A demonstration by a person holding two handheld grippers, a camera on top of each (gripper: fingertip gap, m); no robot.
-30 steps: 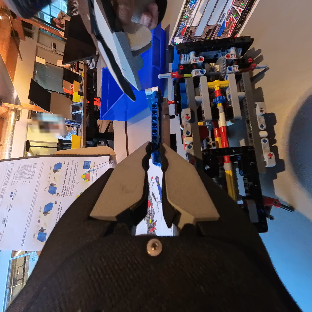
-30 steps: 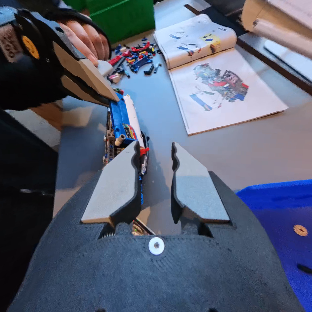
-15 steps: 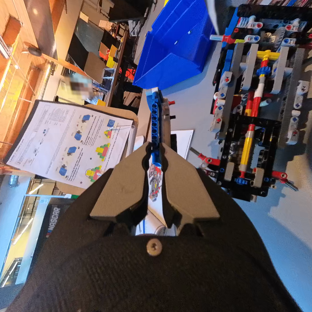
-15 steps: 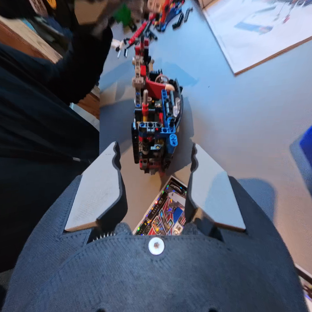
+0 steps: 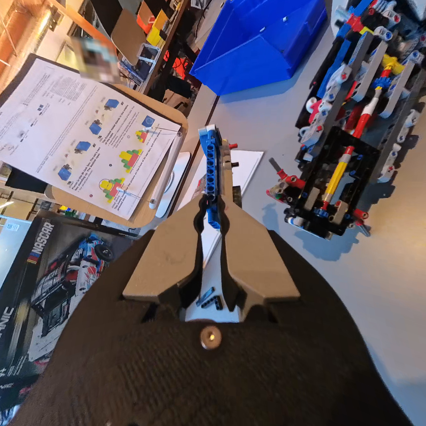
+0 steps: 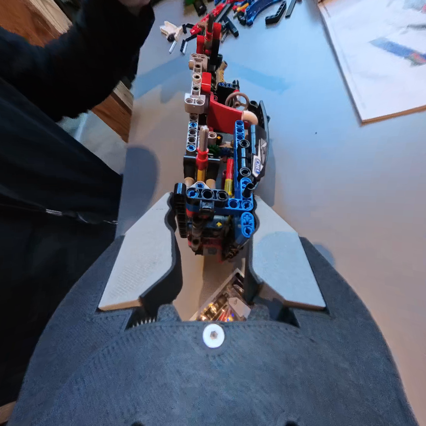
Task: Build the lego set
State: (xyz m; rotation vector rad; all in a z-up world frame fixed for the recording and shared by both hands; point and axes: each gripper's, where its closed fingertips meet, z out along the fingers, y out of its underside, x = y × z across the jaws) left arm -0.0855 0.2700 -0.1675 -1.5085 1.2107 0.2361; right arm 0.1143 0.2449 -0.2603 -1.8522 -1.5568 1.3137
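My left gripper (image 5: 211,202) is shut on the near end of a blue holed beam assembly (image 5: 211,166) with a grey part and a white tip, and holds it above the table. The half-built car chassis (image 5: 345,143) of black, grey, red and yellow parts lies to its right, apart from it. In the right wrist view the chassis (image 6: 219,143) runs away from me. My right gripper (image 6: 213,202) has its fingers (image 6: 147,253) closed against both sides of the chassis's near end, one on a black beam, one on blue beams.
A blue bin (image 5: 253,48) stands behind the chassis. An instruction sheet on a wooden board (image 5: 80,149) and the set's box (image 5: 46,288) are at the left. Loose parts (image 6: 230,16) and an open booklet (image 6: 380,57) lie beyond. A dark sleeve (image 6: 69,69) is at the left. Some 25 cm of space lies between my two pairs of fingers.
My left gripper has drawn back and left from the chassis, still holding the blue assembly. My right gripper has moved onto the chassis's end and its fingers have narrowed around it.
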